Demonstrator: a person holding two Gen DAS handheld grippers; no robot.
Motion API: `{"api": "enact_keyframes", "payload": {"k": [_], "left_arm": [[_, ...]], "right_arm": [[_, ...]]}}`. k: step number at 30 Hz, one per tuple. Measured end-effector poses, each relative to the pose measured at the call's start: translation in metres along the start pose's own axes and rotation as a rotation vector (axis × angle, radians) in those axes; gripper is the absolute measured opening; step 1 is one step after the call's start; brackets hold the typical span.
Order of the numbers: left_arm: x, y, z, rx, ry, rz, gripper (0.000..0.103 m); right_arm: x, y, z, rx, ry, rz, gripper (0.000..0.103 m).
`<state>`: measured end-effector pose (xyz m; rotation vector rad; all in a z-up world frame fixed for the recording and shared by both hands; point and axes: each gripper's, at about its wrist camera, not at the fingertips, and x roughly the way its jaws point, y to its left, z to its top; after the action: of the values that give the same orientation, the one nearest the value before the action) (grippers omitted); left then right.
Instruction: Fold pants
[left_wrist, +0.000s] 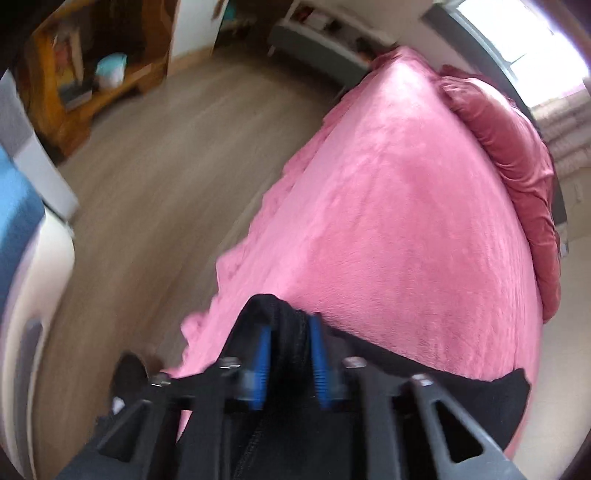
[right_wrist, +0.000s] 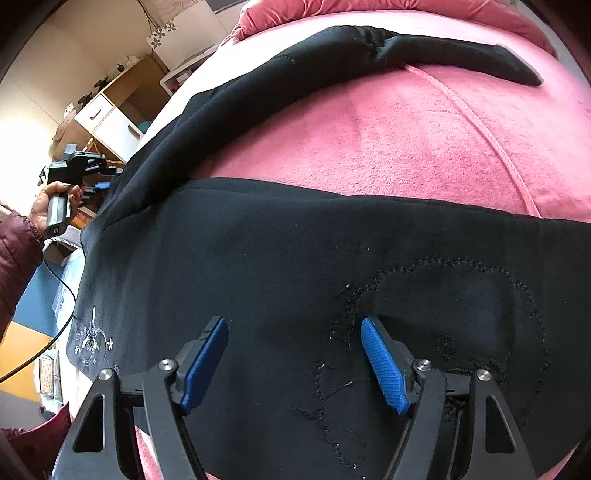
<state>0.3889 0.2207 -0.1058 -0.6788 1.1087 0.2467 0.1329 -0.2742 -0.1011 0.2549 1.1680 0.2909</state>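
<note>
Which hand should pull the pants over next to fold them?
Probably the left. The left tool is already shut on a bunched edge of the black fabric pants, lifted off the pink fleece blanket. The right tool is open, holding nothing.

Left wrist view: low, along bed (left_wrist: 406, 221) edge. Right: close above pants (right_wrist: 277, 258). Shared: bed.

Bed (right_wrist: 406, 140) covered by pink fleece blanket (left_wrist: 406, 206). Black pants (right_wrist: 277, 258) spread flat on blanket, one leg stretching toward darker pink pillow (left_wrist: 517, 155), which lies along blanket's far edge.
</note>
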Motion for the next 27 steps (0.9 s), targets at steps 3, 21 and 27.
{"api": "enact_keyframes", "payload": {"k": [3, 21, 27], "left_arm": [[-0.033, -0.011, -0.011, 0.046, -0.088, -0.077, 0.011], [-0.266, -0.021, -0.237, 0.593, -0.266, -0.593, 0.007], [-0.255, -0.009, -0.285, 0.606, -0.175, -0.596, 0.007]], "right_arm": [[0.002, 0.002, 0.001, -0.006, 0.0, -0.001, 0.075], [-0.031, 0.007, 0.063, -0.007, -0.117, 0.073, 0.067], [-0.033, 0.002, 0.126, 0.108, -0.167, 0.21, 0.055]]}}
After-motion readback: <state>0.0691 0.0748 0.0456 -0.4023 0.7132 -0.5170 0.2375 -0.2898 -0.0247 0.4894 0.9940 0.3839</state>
